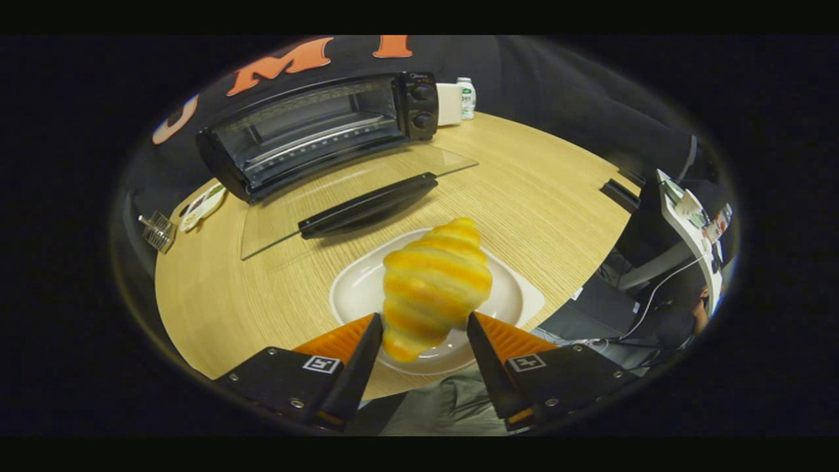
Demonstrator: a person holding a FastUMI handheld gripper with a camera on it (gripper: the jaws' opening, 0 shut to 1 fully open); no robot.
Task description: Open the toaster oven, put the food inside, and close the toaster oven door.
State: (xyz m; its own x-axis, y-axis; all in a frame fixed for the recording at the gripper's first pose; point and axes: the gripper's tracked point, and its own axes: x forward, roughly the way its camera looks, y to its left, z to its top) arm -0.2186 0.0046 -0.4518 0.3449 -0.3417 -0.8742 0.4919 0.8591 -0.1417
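A yellow-and-orange striped croissant (436, 282) sits between my two fingers, and my gripper (424, 321) is shut on its lower half. It hangs over a white plate (524, 298) on the wooden table (557, 190). Beyond the plate stands the black toaster oven (314, 131) with its cavity showing. Its glass door (282, 216) is folded all the way down towards me, with the black handle (367, 204) at the door's near edge, just past the plate.
A white box (449, 103) and a small bottle (466, 97) stand right of the oven. A small glass holder (157, 231) and a little dish (203, 204) lie at the table's left edge. Right of the table are a stand and cables.
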